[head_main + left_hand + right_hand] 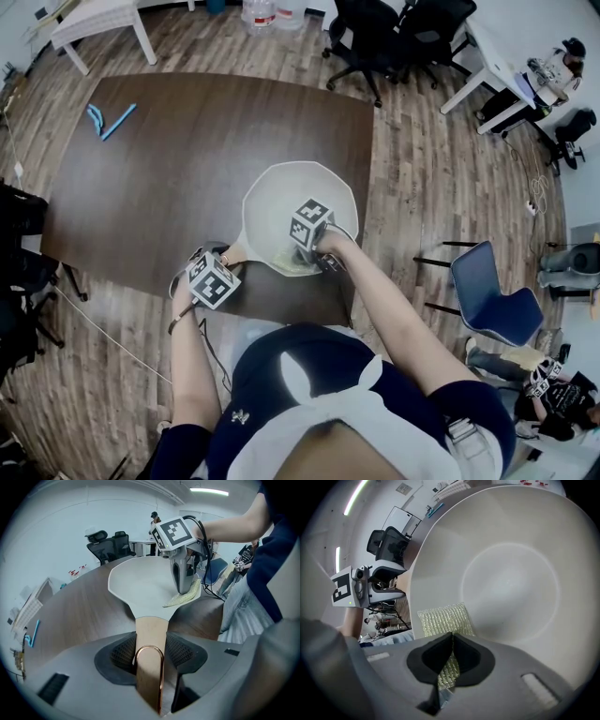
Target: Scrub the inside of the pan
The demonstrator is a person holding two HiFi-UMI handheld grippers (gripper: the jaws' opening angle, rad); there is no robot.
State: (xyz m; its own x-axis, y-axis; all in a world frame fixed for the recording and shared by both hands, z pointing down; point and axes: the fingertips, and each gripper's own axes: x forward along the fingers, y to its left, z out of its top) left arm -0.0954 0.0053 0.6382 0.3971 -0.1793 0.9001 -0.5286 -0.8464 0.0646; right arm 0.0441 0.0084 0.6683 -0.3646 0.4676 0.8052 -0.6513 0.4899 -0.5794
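Observation:
A cream pan [281,202] [140,585] [511,564] stands on the dark wooden table [187,159]. Its tan handle [151,639] with a copper hanging loop [150,660] is clamped between the pads of my left gripper [150,653] [214,278]. My right gripper [314,246] [451,656] [180,581] is shut on a yellow-green scrub cloth [443,620] [183,596] [296,263]. It presses the cloth on the pan's inner wall at the side nearest me.
A blue tool [108,120] lies at the table's far left. Black office chairs [394,37] stand past the far edge, a blue chair [492,300] to my right, a white table [94,23] at far left. Cables [94,328] run over the floor.

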